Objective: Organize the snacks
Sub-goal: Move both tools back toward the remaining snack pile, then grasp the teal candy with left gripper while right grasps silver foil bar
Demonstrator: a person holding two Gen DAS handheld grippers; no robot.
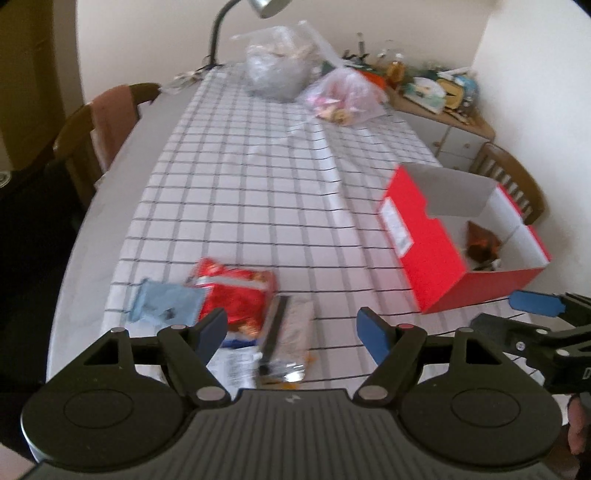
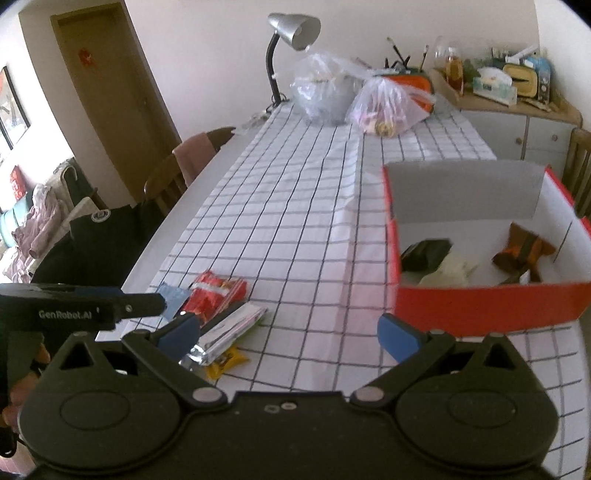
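The loose snacks lie in a small heap on the near end of the white checked tablecloth (image 1: pixel 258 177), to the left of the open red cardboard box (image 1: pixel 436 258): a pale blue packet (image 1: pixel 166 304), a red crinkly snack bag (image 1: pixel 236 291), a long silver foil packet (image 1: pixel 291 325) and a yellow wrapper (image 2: pixel 225 360) under it. A few wrapped items already lie inside the box.

The left gripper (image 1: pixel 291 330) hangs over the heap, its jaws spread wide with nothing between them; the right gripper (image 2: pixel 290 332) is likewise open and empty, between the heap and the box.

Judging from this, the step is a pick: take the topmost packet, probably the silver one, by its edge so the ones beneath stay put.

Beyond the box, two clear plastic bags (image 1: pixel 273 70) and a grey desk lamp (image 2: pixel 291 29) stand well clear. Only the box's near wall needs clearing.
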